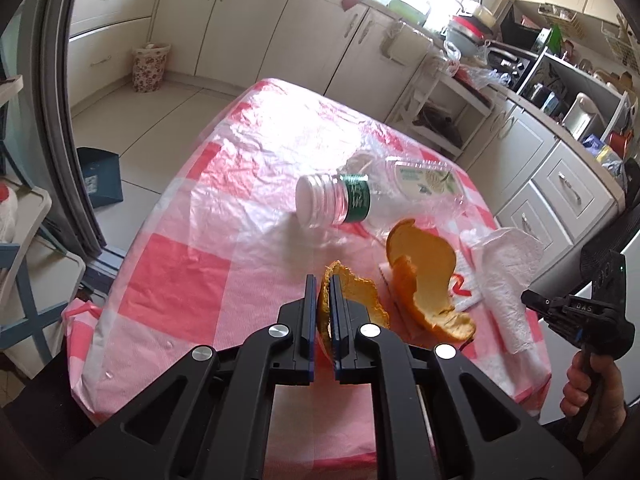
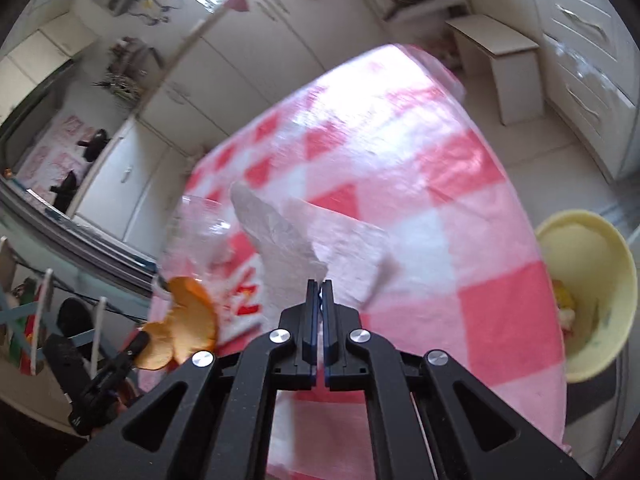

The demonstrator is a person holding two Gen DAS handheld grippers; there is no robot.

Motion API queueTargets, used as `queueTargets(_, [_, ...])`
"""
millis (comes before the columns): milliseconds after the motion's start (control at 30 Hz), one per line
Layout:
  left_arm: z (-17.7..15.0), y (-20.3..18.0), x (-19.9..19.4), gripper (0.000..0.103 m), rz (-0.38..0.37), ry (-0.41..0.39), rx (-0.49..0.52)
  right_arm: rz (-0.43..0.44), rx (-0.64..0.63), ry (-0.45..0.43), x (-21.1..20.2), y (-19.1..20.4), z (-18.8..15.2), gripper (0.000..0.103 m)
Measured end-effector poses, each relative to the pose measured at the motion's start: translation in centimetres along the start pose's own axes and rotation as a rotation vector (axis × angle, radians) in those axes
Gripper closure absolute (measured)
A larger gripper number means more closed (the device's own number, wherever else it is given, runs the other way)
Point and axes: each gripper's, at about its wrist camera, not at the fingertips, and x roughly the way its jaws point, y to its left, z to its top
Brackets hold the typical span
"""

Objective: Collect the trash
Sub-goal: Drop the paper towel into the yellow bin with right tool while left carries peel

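left gripper [image 1: 323, 280] is clamped on orange peel [image 1: 352, 296], right gripper [image 2: 320, 284] pinches the tissue [image 2: 280, 228]; we carry both gently toward the yellow bin [image 2: 588, 296] at 3 o'clock.

Left wrist view: close over near table edge [image 1: 168, 240], looks steeply down along own fingers, facing far cabinets [image 1: 256, 20]. Right wrist view: same tilt, rolled, blurred, close above cloth. Shared: checkered tabletop, orange peel [image 1: 430, 280] [image 2: 188, 316], white tissue [image 1: 504, 276] [image 2: 304, 248] ahead of both.
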Motion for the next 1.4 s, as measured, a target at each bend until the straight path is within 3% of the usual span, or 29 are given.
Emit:
queueTargets(67, [-0.3,0.0,0.1,0.097,0.006,0.010,0.005,-0.043,-0.026,-0.003,-0.1,0.6,-0.3,0.089])
queueTargets(100, [-0.4,0.0,0.1,0.097,0.008,0.011,0.006,-0.105,-0.084,-0.035,-0.5,1.5,-0.4,0.061])
queueTargets(133, [-0.5,0.0,0.1,0.097,0.011,0.012,0.006,-0.137,-0.122,-0.069,-1.1,2.2,-0.7,0.041])
queueTargets(200, [-0.5,0.2,0.0,0.097,0.015,0.014,0.004,-0.185,-0.218,-0.153,-2.1,3.7,-0.9,0.037])
queueTargets(267, [-0.6,0.3,0.1,0.097,0.017,0.020,0.001,-0.147,-0.266,-0.182,-2.4,4.9,-1.0,0.027])
queueTargets(333, [-0.7,0.3,0.3,0.097,0.018,0.027,0.001,-0.121,-0.314,-0.145,-1.3,6.0,-1.2,0.021])
queueTargets(500, [-0.9,0.0,0.7,0.097,0.018,0.042,0.012,-0.208,-0.335,0.016,3.6,5.2,-2.0,0.020])
queueTargets(567, [-0.9,0.0,0.9,0.097,0.017,0.047,0.010,-0.223,-0.355,-0.001,3.7,5.2,-2.2,0.020])
queueTargets(600, [-0.9,0.0,0.9,0.097,0.014,0.048,0.009,-0.228,-0.364,-0.005,3.7,5.3,-2.2,0.028])
queueTargets(633, [-0.9,0.0,1.0,0.097,0.011,0.049,0.008,-0.233,-0.365,-0.011,3.5,5.3,-2.4,0.041])
queueTargets(667, [-0.9,0.0,1.1,0.097,0.005,0.051,0.010,-0.232,-0.361,-0.013,3.4,5.1,-2.3,0.048])
queueTargets(733, [-1.0,-0.3,1.2,0.097,-0.002,0.053,0.021,-0.200,-0.314,-0.006,3.0,4.3,-1.9,0.090])
queueTargets(767, [-1.1,-0.6,1.2,0.097,-0.008,0.054,0.034,-0.179,-0.284,0.003,2.8,3.9,-1.8,0.096])
queueTargets(933, [-1.0,-1.2,0.4,0.098,-0.044,0.042,0.054,-0.061,-0.159,-0.048,0.8,2.1,-1.0,0.098])
queueTargets(1100, [-0.4,-1.0,-2.5,0.098,-0.055,-0.024,0.028,0.049,-0.081,-0.124,-2.3,1.6,-0.2,0.098])
queueTargets(1233, [0.0,-1.2,-5.1,0.098,-0.062,-0.068,0.024,0.053,-0.014,-0.181,-4.6,-0.4,0.5,0.098])
queueTargets(1400, [0.5,-4.9,-7.5,0.098,-0.133,-0.095,0.089,-0.026,0.072,-0.260,-8.6,-5.1,1.2,0.098])
